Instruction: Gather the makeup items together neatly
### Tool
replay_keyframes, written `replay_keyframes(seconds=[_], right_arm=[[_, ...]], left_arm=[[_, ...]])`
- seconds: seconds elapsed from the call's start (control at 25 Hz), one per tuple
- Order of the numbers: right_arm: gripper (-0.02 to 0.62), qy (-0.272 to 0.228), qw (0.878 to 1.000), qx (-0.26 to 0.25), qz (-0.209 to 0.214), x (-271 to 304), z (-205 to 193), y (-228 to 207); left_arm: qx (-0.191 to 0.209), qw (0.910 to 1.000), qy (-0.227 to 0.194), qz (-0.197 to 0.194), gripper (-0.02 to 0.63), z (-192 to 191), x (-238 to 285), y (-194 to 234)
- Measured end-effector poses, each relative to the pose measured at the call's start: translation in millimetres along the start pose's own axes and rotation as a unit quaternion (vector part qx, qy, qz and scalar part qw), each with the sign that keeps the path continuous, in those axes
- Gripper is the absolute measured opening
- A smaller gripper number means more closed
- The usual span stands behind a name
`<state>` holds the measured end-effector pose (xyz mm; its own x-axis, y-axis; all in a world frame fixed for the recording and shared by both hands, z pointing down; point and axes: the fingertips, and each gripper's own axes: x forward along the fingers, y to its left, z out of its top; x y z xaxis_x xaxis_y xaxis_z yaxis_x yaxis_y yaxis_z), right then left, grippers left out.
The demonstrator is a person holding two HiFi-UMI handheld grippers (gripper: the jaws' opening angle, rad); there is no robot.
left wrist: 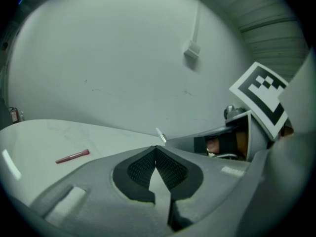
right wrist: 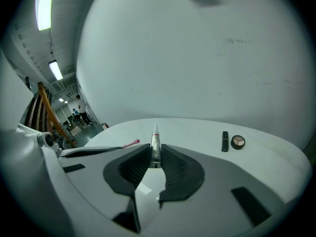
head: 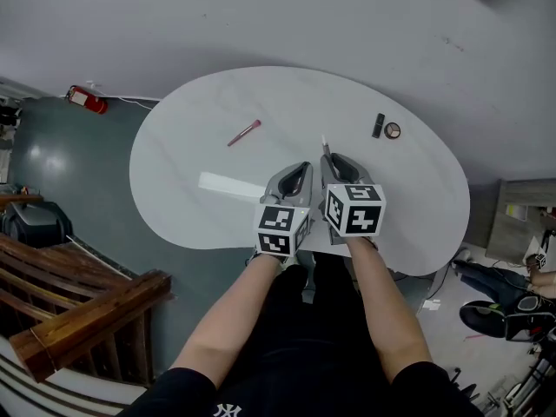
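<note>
White curved table (head: 187,150) on grey floor (head: 74,168); left tool (left wrist: 157,148) pressed together, right tool (head: 334,158) pinching a slim tube (right wrist: 155,141)

"Where is the makeup?"

"A thin pink stick (head: 244,133) lies flat on the left of the white table (head: 182,159); a black stick (head: 378,125) and a round brown colour box (head: 393,130) sit just beside each other, far right."

"And the white tube (right wrist: 155,141)?"

"Pinched in the right gripper (head: 330,159), tip pointing away."

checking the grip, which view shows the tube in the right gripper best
The right gripper view: the clear tube stands pinched in the right gripper, nozzle forward. The head view shows only its white tip past the jaws; the left gripper view, the same.
</note>
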<state>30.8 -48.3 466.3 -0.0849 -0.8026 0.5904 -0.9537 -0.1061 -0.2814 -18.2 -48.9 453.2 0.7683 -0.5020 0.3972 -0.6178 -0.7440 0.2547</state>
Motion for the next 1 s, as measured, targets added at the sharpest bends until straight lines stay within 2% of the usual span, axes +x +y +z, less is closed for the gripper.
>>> replay_keyframes(seconds=[0.44, 1.0], right_arm=[[0.077, -0.012, 0.998, 0.060, -0.033, 3.5, 8.7, -88.1], [0.077, -0.007, 0.992, 0.118, -0.049, 37.7, 3.9, -157.4]], left_arm=[[0.014, 0.9995, 0.022, -0.020, 0.009, -3.8, 64.3, -42.0], [0.015, 0.9984, 0.053, -0.016, 0.009, -13.1, 128.1, -48.2]])
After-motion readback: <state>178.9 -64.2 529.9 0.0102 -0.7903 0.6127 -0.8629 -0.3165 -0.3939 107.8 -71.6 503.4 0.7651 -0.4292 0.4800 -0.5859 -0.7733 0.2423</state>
